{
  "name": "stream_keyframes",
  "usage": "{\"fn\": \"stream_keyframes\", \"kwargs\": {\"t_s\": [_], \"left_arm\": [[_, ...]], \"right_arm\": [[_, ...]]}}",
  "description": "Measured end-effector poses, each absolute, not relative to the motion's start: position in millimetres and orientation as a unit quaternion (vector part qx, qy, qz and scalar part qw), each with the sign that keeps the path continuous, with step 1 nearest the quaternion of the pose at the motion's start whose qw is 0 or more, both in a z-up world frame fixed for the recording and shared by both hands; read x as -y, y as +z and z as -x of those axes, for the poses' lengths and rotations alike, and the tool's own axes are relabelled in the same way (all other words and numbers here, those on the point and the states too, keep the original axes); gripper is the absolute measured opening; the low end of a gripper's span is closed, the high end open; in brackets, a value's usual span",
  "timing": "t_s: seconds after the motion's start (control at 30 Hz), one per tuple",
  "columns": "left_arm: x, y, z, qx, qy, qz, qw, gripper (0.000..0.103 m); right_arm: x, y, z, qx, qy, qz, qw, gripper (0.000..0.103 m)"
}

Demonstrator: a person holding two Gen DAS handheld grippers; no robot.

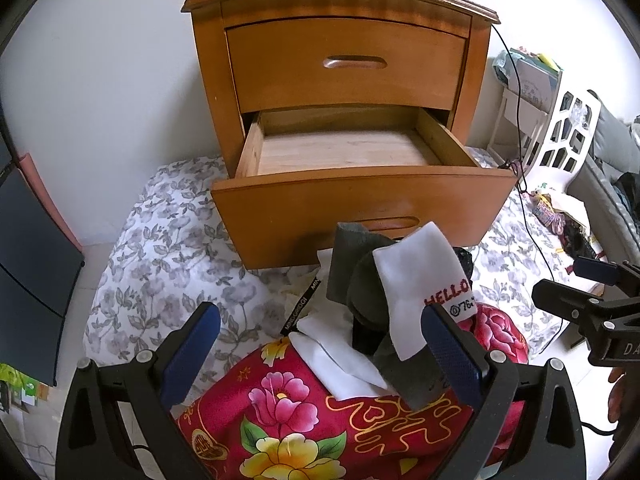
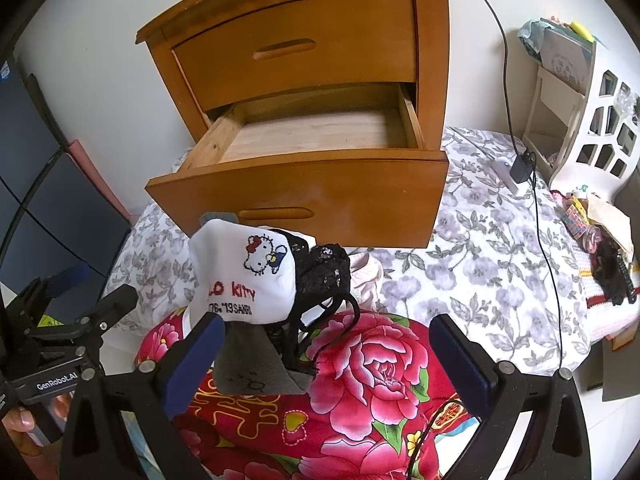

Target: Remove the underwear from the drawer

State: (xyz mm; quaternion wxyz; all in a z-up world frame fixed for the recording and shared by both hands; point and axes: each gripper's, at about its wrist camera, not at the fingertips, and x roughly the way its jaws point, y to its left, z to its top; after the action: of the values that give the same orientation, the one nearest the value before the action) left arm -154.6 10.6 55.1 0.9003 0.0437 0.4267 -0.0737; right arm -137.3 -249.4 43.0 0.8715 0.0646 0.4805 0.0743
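Take the wooden nightstand [image 1: 340, 60] as the marker: its lower drawer [image 1: 360, 196] is pulled out, and the bare board of its floor shows with nothing lying on it. Left of the nightstand, the grey-flowered bedding [image 1: 160, 264] spreads across the floor. In front of the drawer, a red floral quilt [image 1: 288, 412] is bunched up, and the underwear sits in a heap on top of it: a white piece with a cartoon cat and red lettering [image 2: 244, 276], a grey piece [image 1: 356, 252] behind it, and a black lace piece [image 2: 324, 272] just to the right.

The left gripper [image 1: 320, 352] hangs over this heap with its blue pads spread wide; the right-hand pad [image 1: 452, 352] sits against the white cloth, pinching nothing. The right gripper [image 2: 328, 356] is likewise spread wide over the quilt, its left pad [image 2: 196, 360] just under the white piece's hem. Right of the nightstand, a black cable [image 2: 536, 220] trails down across the bedding, past a white plastic chair [image 2: 600, 128].
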Motion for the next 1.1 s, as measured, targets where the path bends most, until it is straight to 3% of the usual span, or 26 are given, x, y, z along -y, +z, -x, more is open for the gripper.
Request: {"fn": "stream_keyframes", "kwargs": {"t_s": [1.1], "left_arm": [[-14.2, 61.7, 156.3, -0.408, -0.059, -0.039, 0.91, 0.1]], "right_arm": [[245.1, 49.6, 140.6, -0.474, 0.078, -0.059, 0.875, 0.103]]}}
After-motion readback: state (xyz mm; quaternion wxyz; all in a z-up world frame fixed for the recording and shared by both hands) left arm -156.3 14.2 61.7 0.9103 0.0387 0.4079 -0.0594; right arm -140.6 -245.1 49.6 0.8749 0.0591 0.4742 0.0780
